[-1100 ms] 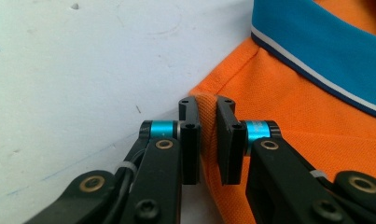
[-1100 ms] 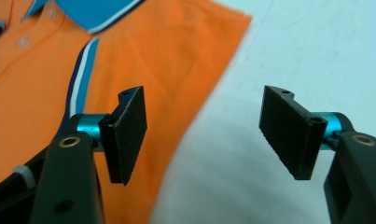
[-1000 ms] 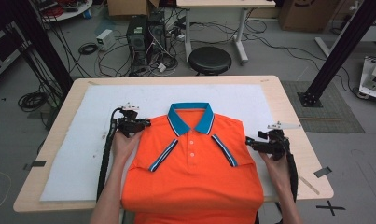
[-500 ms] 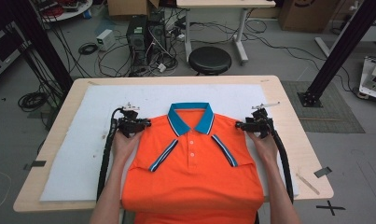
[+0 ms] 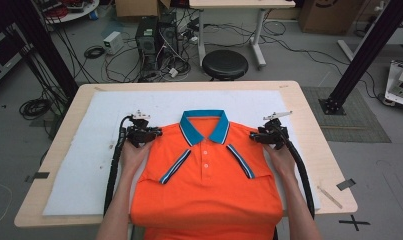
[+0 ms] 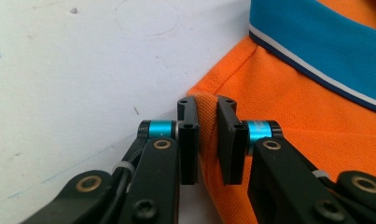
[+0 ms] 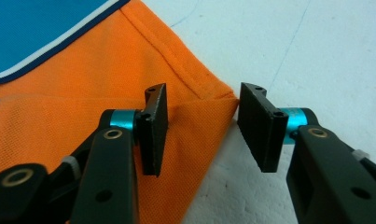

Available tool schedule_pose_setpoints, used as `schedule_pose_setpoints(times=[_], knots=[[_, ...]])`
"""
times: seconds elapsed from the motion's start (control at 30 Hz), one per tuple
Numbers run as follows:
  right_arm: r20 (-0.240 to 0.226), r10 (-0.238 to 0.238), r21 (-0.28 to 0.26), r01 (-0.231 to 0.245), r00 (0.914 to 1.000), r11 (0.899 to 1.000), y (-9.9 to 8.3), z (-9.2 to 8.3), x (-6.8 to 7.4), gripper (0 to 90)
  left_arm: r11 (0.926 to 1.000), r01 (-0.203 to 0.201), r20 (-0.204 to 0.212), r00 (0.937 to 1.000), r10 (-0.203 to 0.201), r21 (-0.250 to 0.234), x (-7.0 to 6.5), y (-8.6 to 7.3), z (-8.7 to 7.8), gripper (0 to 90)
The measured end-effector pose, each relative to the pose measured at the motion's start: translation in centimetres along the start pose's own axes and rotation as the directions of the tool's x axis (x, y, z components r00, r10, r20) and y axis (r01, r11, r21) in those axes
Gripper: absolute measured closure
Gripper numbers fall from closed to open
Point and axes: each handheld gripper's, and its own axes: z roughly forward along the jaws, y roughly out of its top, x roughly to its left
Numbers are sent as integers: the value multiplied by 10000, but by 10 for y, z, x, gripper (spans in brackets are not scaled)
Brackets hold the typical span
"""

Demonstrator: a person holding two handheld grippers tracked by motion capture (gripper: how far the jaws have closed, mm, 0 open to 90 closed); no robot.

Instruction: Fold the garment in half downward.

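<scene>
A folded orange polo shirt (image 5: 209, 190) of fine piqué knit, with a blue collar, lies on the white felt-like mat (image 5: 89, 165) covering the wooden worktop (image 5: 314, 130); the left tool (image 6: 207, 114) pinches its shoulder fold; the right tool (image 7: 202, 105) stands apart, straddling the opposite shoulder corner.

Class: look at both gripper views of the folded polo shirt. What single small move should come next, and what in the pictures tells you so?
Probably close the right gripper. Its jaws stand open astride the shirt's right shoulder corner, one over the fabric and one over the white mat, gripping nothing. The left gripper is already shut on the left shoulder fold, so closing the right would give a matching hold.
</scene>
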Motion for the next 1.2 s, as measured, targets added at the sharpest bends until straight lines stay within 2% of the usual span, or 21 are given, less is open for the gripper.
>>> schedule_pose_setpoints(times=[0.07,0.17,0.3,0.37,0.57,0.63,0.73,0.9,0.97,1.0,1.03,1.13,1.2], knots=[[42,-124,-8,124,9999,9999,0,0,2,569,10000,-30,-21,10000,30,25,0,0,0,798],[-158,-253,-101,251,9996,9996,0,1,1,663,10000,-35,-46,10000,35,18,0,0,0,798],[-234,-150,-216,145,9996,9997,1,2,-1,717,10000,34,-36,10000,-35,-87,-1,0,1,799],[-176,-156,-182,153,9997,9997,1,1,1,742,9999,-109,-39,9999,109,42,-1,0,0,800],[-292,-357,-298,348,9989,9989,0,1,2,840,9999,-140,-53,9999,140,6,-1,0,0,801],[-314,-407,-332,397,9987,9987,-1,0,2,854,9999,-143,-42,9999,143,-33,-2,0,-1,802],[-34,-299,-394,297,9995,9988,-2,-3,3,861,9996,-211,-10,9998,211,-188,-2,-1,-3,807],[-37,193,-921,-196,9998,9956,-6,-11,-3,864,9964,170,107,9998,-162,-832,1,-3,-9,814],[-27,392,-1054,-392,9992,9937,-7,-13,-4,865,9951,326,171,9994,-312,-936,3,-4,-10,815],[9,324,-1155,-321,9995,9928,-7,-14,-5,866,9955,313,174,9994,-299,-900,3,-4,-10,817],[8,355,-1117,-352,9994,9931,-7,-14,-4,866,9959,269,154,9996,-256,-867,2,-4,-10,818],[268,12,-918,12,9996,9958,-7,-11,0,866,9972,73,-6,10000,-74,-742,0,-3,-8,821],[357,-78,-873,109,9993,9961,-7,-11,1,866,9970,76,31,10000,-73,-767,0,-3,-8,822]])
